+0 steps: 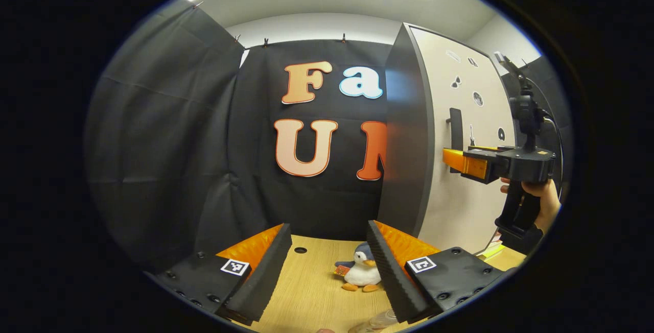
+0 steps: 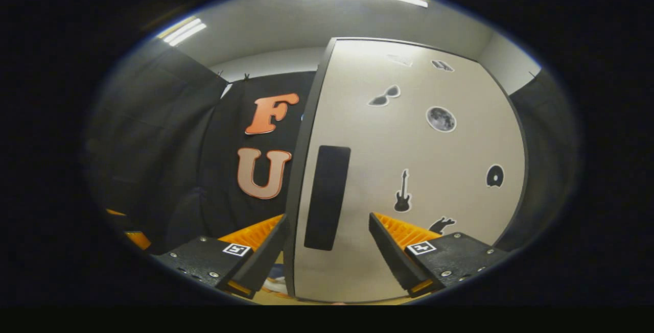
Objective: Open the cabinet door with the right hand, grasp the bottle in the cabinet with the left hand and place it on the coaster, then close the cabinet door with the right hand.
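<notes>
The cabinet point(image 1: 403, 134) stands at the right of the table, its beige door point(image 2: 409, 169) lying flush with the dark side panel. On the door's left edge is a black vertical handle point(image 2: 327, 197). My right gripper point(image 2: 328, 218) is open, its fingers wide apart on either side of the handle, not pressing it. From the left gripper view, the right gripper point(image 1: 449, 157) sits at the handle point(image 1: 453, 136), held by a hand point(image 1: 544, 197). My left gripper point(image 1: 329, 228) is open and empty above the table. A clear plastic thing point(image 1: 378, 320), seemingly the bottle, peeks in at the bottom edge.
A small penguin plush point(image 1: 361, 271) sits on the wooden table point(image 1: 311, 292) just left of the cabinet's base. There is a small round hole point(image 1: 300, 250) in the tabletop. Black cloth walls close off the back and left.
</notes>
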